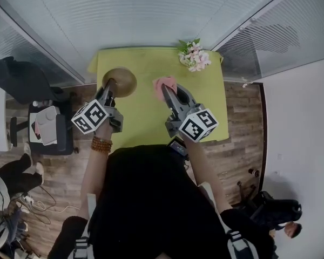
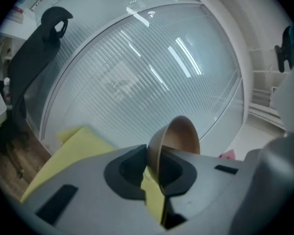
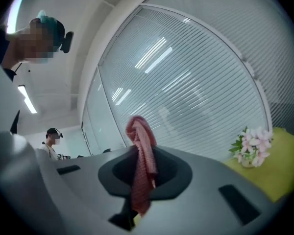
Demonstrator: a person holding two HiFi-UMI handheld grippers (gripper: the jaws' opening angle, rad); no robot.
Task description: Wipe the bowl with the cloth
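As I look down in the head view, my left gripper (image 1: 109, 86), centre left, is clamped on the rim of the bowl (image 1: 123, 80) over the table (image 1: 146, 124). My right gripper (image 1: 166, 91), just right of it, pinches the cloth (image 1: 164, 83). Bowl and cloth are near but apart. In the left gripper view, the bowl's rim sits edge-on between the jaws, tilting toward upper right. In the right gripper view, the cloth is bunched between the clenched jaws, sticking up at centre.

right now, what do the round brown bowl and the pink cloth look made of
Round brown bowl: probably wood or wood-look plastic, matte; thin wall, dull even surface, no glare. Pink cloth: soft woven fabric; fine checked weave, hanging limp in folds.
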